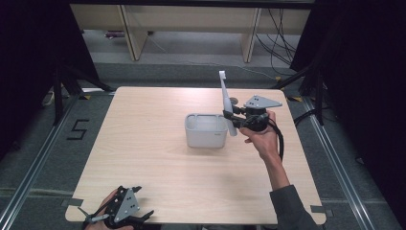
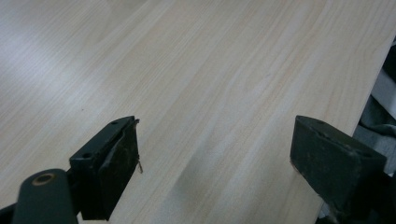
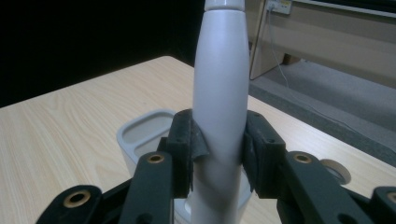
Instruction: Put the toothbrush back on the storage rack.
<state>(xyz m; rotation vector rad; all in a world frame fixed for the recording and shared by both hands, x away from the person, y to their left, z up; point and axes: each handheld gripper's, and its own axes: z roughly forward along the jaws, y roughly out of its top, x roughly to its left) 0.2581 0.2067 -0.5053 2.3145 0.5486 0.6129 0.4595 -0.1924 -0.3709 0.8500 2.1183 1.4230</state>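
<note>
The white toothbrush (image 1: 225,103) is pinched upright in the right gripper (image 1: 233,118) beside the white holder (image 1: 206,130), not yet inside it, while the left gripper (image 1: 136,216) rests with jaws spread.

Dim room, table (image 1: 158,158) evenly lit, soft glare, close-ups blurred

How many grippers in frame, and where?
2. The left gripper sits at the table's near left corner, jaws open. The right gripper is right of the white holder, shut on a toothbrush.
</note>
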